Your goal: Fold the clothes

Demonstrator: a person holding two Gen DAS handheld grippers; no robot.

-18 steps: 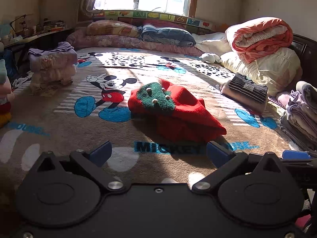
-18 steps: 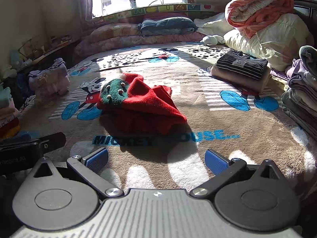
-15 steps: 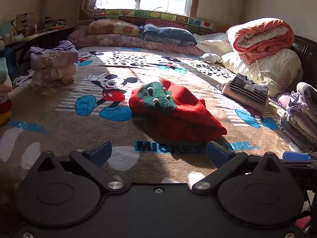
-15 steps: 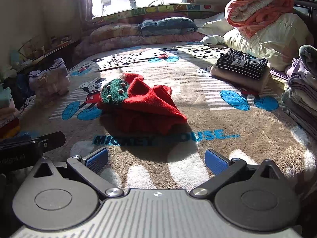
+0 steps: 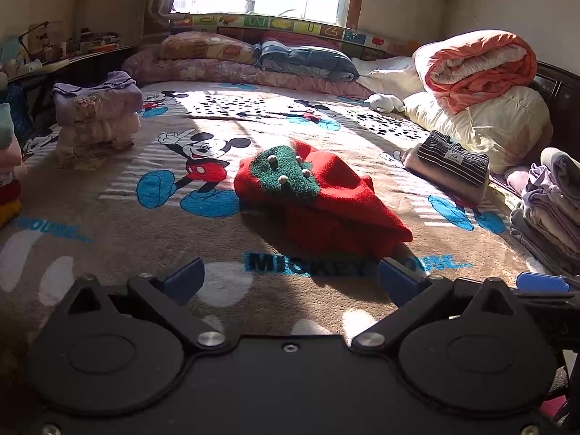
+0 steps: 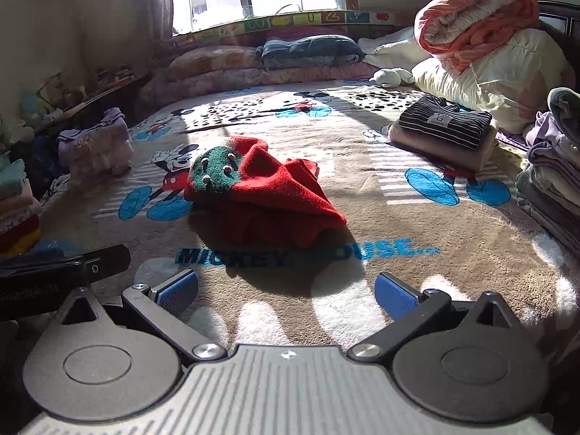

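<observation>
Left wrist view shows the left gripper (image 5: 290, 279) at the bottom of the frame with its two blue-padded fingers (image 5: 183, 279) spread wide apart, holding nothing. Just above them, at the centre of the frame, lies the fuzzy red garment with a green patch and small white buttons (image 5: 319, 195), loosely bunched on the beige Mickey Mouse blanket (image 5: 108, 224). At the left edge stands a pile of folded lilac and cream clothes (image 5: 96, 117). A folded dark striped top (image 5: 451, 157) rests on a beige folded piece at the right, and a rolled orange quilt (image 5: 478, 67) sits at the upper right.

Right wrist view shows the right gripper (image 6: 286, 291) low in the frame, its jaws also released and empty. The red garment (image 6: 261, 195) lies left of centre, apart from the fingers. A stack of grey and lilac folded clothes (image 6: 554, 181) is at the right edge.
</observation>
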